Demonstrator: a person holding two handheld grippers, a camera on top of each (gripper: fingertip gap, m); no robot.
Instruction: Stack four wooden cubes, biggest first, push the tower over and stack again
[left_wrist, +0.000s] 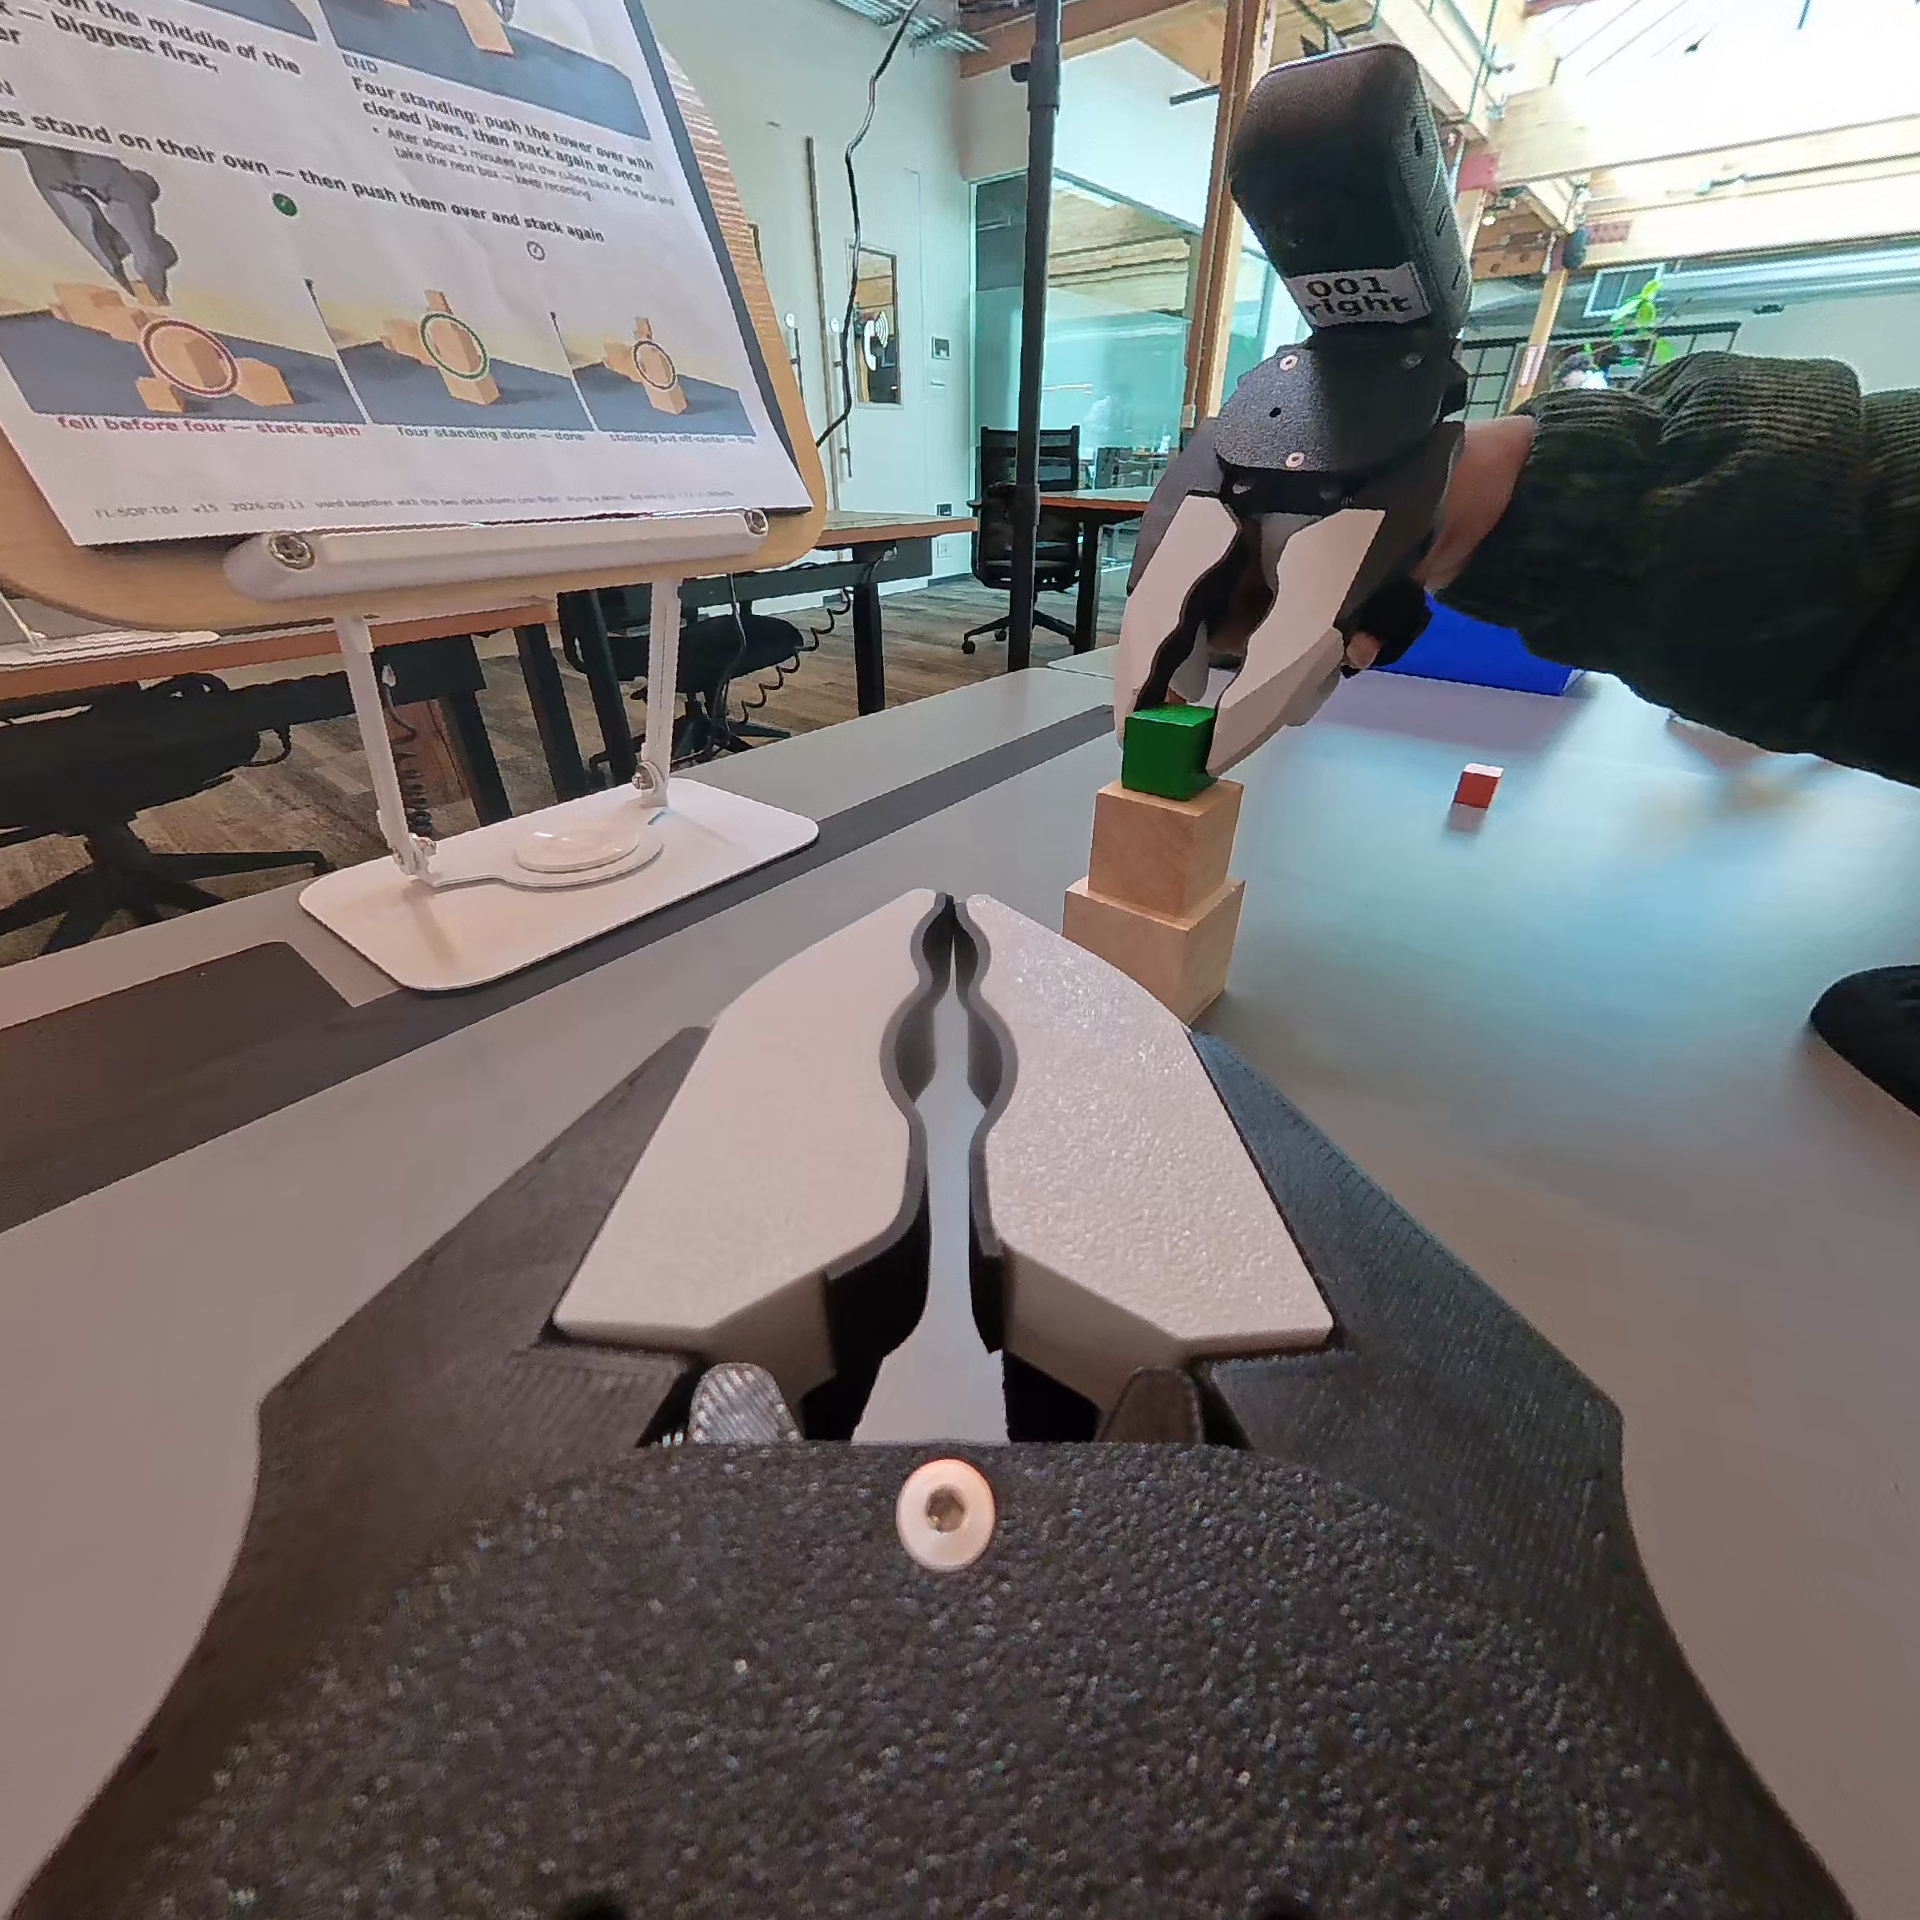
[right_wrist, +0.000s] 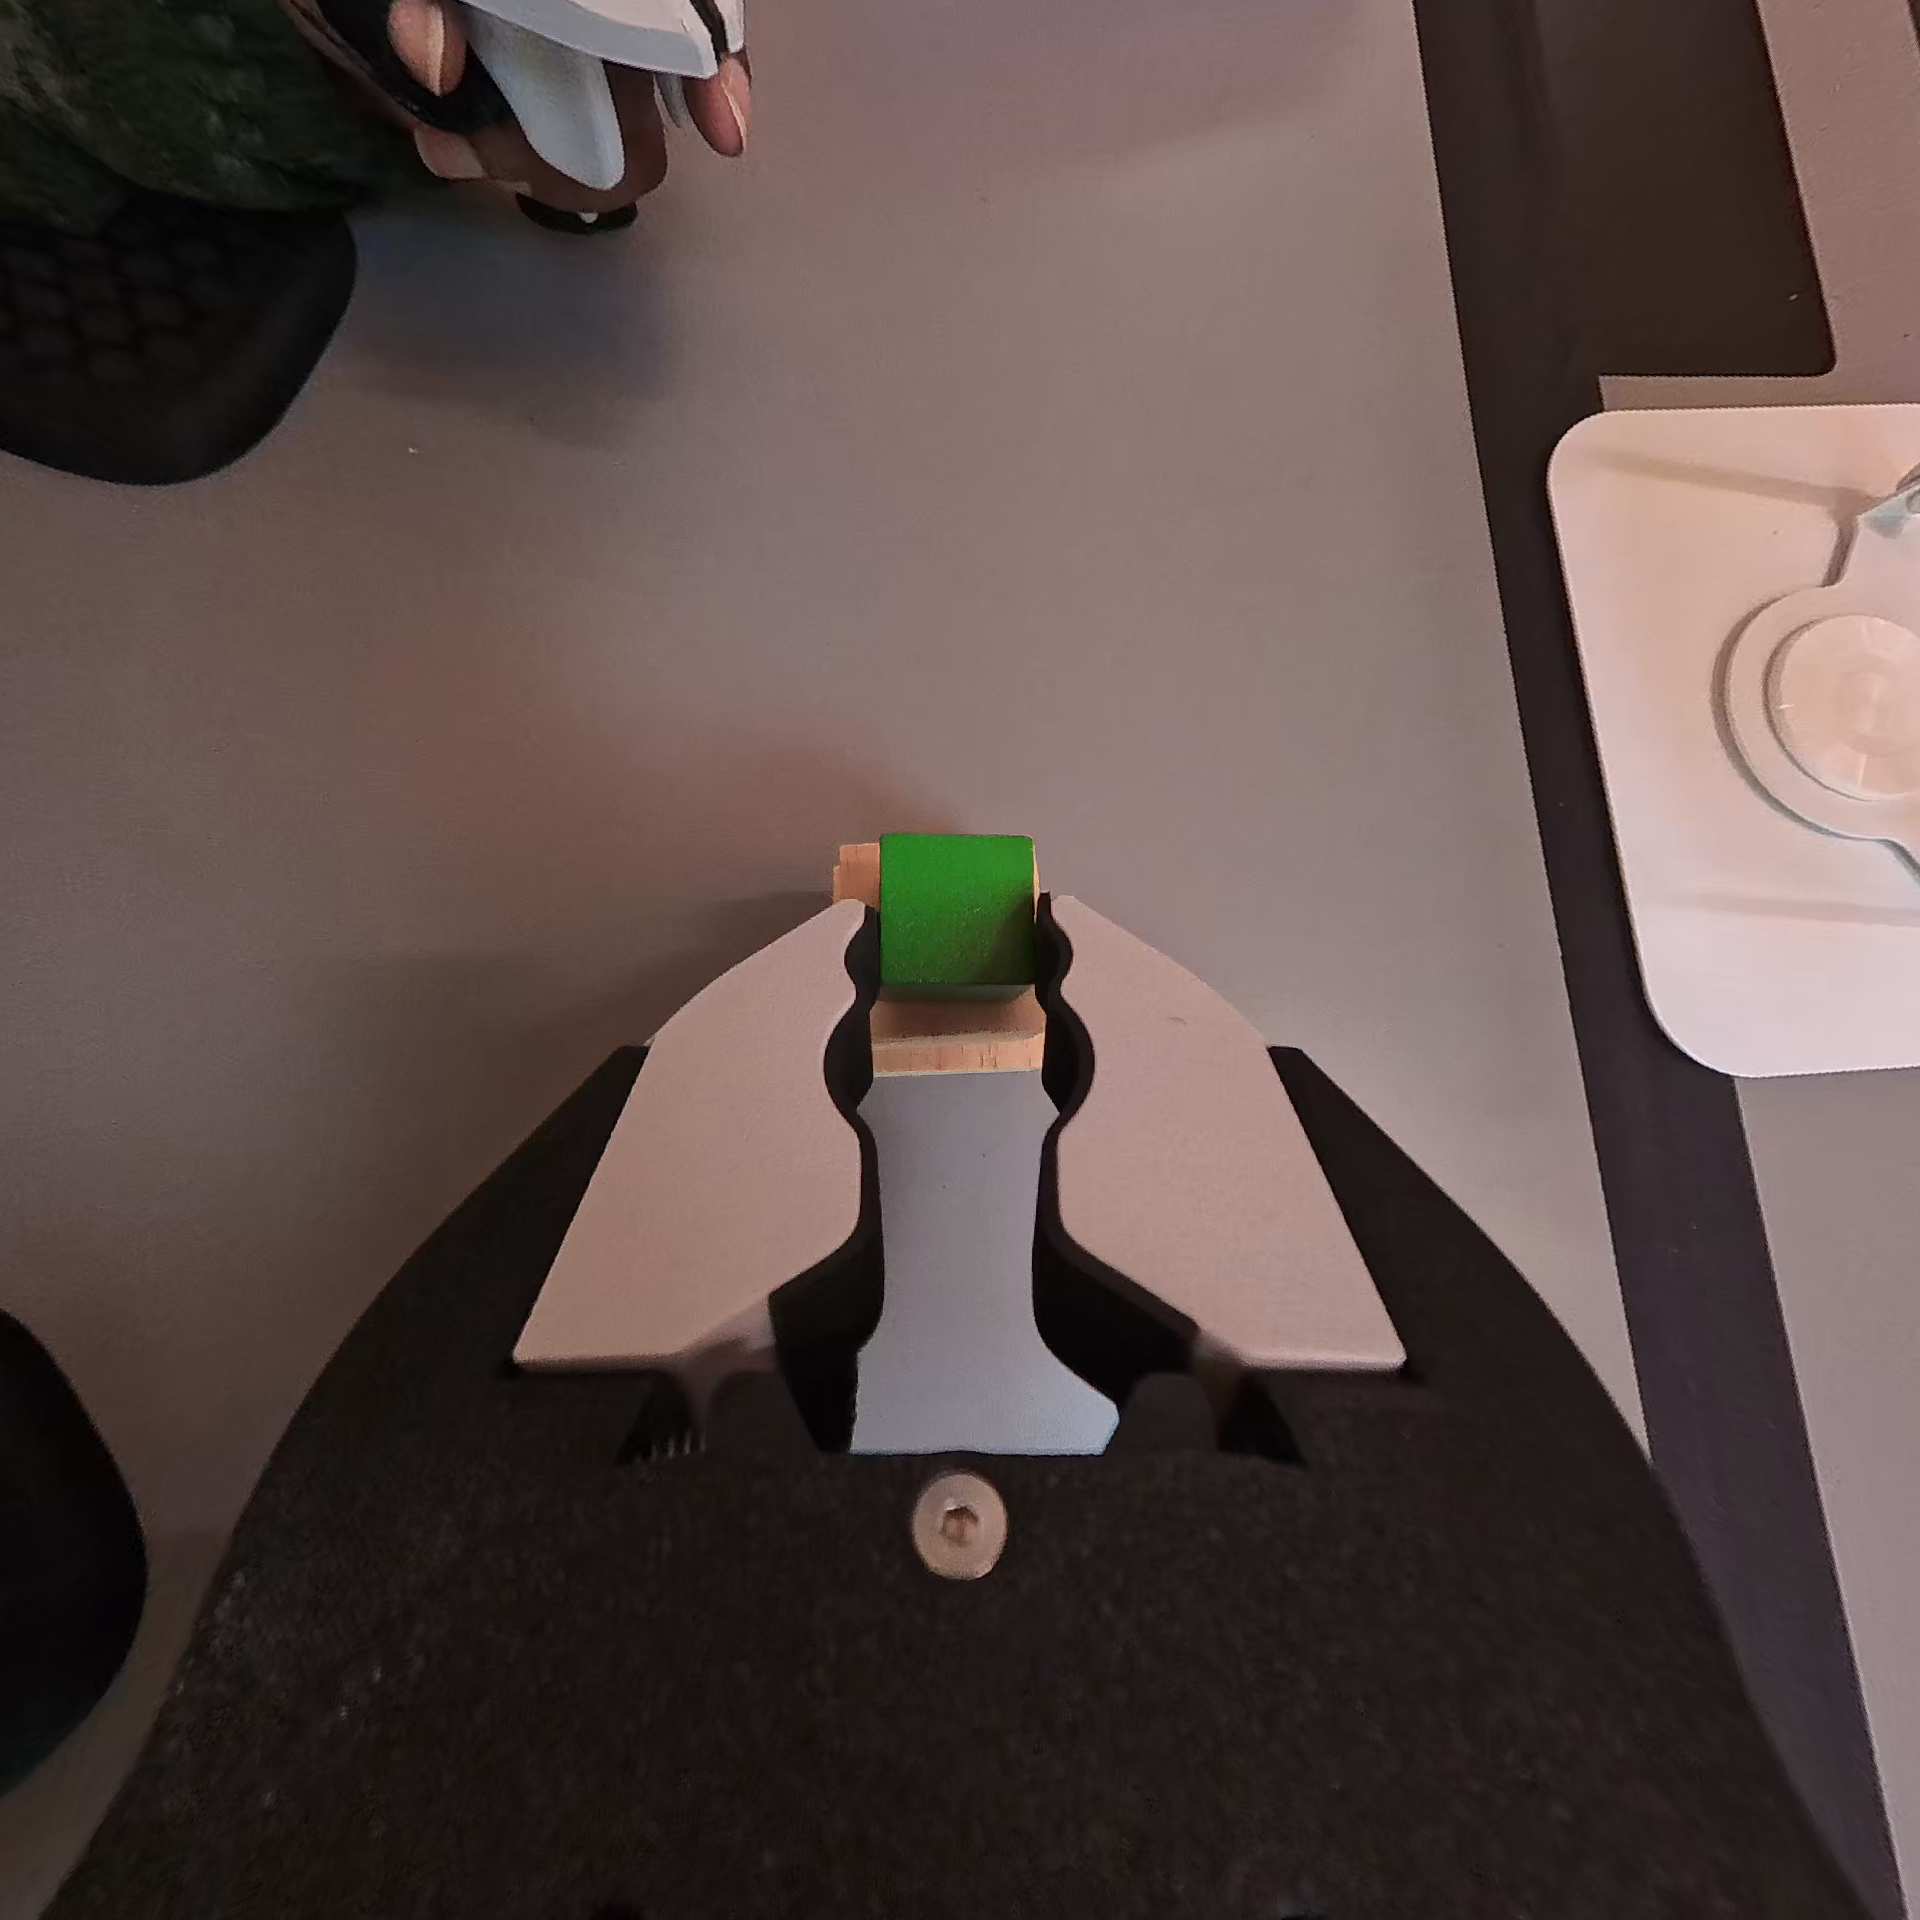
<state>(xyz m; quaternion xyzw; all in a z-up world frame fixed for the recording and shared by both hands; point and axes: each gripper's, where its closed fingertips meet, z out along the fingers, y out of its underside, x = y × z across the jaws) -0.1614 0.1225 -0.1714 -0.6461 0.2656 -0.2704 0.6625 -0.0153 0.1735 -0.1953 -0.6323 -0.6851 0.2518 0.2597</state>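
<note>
Left of the left claw (left_wrist: 951, 914) a white stand base (left_wrist: 561, 883) rests on the grey surface (left_wrist: 1507, 1195), holding a printed sheet (left_wrist: 364, 260) above. The left claw lies low on the surface, its fingers pressed together on nothing. Just right of its tips stand two stacked wooden blocks (left_wrist: 1164, 894), the smaller on the larger. On top sits a green cube (left_wrist: 1169, 750), pinched from above by the right claw (right_wrist: 956, 914), both pads against its sides. Well right of that claw, a small red cube (left_wrist: 1477, 787) lies alone near a blue box (left_wrist: 1486, 649).
</note>
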